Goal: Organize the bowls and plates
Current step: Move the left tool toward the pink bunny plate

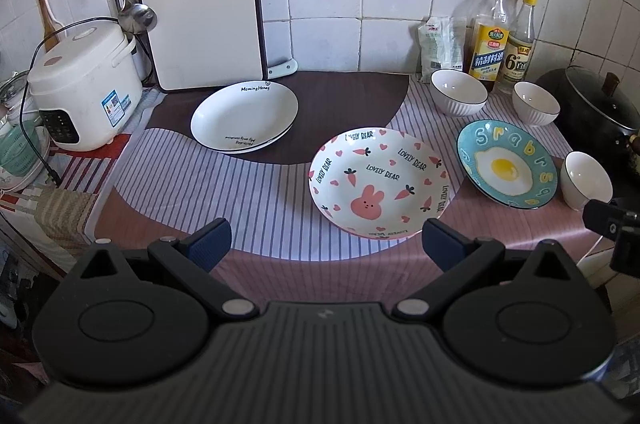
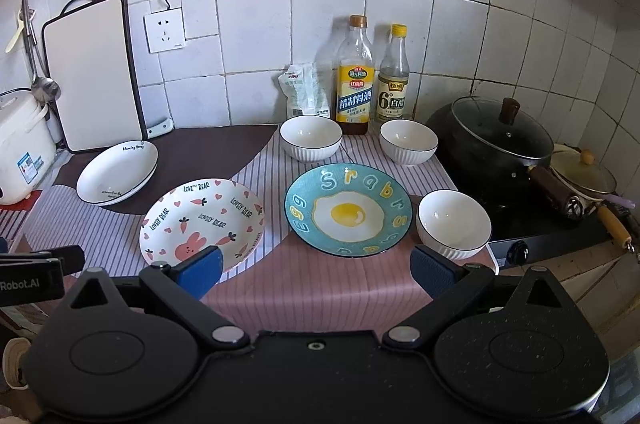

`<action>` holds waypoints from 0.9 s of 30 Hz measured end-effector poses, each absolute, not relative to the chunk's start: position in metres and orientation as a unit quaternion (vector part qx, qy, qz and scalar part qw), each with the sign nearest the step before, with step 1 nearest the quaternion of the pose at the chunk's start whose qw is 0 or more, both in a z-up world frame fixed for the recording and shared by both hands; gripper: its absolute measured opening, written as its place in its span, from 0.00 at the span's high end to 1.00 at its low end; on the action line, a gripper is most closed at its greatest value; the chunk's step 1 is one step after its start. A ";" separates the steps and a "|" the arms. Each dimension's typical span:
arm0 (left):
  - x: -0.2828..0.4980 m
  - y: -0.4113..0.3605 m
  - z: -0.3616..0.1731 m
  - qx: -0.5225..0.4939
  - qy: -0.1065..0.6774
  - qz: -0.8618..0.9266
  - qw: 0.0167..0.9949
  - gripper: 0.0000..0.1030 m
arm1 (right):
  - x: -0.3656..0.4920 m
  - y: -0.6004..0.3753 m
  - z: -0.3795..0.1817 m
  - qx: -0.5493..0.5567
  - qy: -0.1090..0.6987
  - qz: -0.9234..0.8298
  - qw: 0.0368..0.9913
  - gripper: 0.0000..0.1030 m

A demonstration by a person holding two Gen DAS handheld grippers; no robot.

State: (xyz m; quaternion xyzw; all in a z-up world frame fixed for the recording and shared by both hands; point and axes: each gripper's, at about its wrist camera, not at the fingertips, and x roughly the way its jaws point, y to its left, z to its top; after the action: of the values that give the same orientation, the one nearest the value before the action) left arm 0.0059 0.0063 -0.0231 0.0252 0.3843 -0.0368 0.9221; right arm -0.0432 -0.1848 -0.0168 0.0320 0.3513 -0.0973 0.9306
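On the striped cloth sit a white "Morning Honey" plate [image 1: 244,116] [image 2: 118,172] stacked on another, a pink bunny plate [image 1: 378,182] [image 2: 202,220] and a blue fried-egg plate [image 1: 506,164] [image 2: 348,210]. Three white ribbed bowls stand around the egg plate: back left [image 1: 458,92] [image 2: 310,138], back right [image 1: 536,103] [image 2: 408,142] and front right [image 1: 585,181] [image 2: 454,224]. My left gripper [image 1: 326,244] is open and empty, just short of the bunny plate. Nothing sits in my open right gripper [image 2: 318,270], which hovers near the egg plate's front edge.
A rice cooker [image 1: 82,86] and a cutting board [image 1: 200,8] stand at the back left. Two bottles [image 2: 354,80] and a bag [image 2: 304,92] line the tiled wall. A lidded black pan [image 2: 502,132] sits on the stove at right.
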 end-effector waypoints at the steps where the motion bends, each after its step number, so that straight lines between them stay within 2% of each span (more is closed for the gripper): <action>1: 0.006 0.006 -0.023 0.026 0.384 -0.036 0.922 0.00 | -0.043 -0.185 -0.017 0.033 0.351 -0.098 0.931 0.01; 27: 0.000 0.007 -0.025 0.037 0.366 -0.046 0.929 0.00 | -0.047 -0.187 -0.020 0.033 0.331 -0.114 0.936 0.01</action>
State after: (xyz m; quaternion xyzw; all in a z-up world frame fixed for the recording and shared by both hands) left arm -0.0003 0.0069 -0.0252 0.0371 0.3661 -0.0459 0.9287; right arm -0.0471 -0.1871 -0.0203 0.0333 0.3310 -0.1137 0.9361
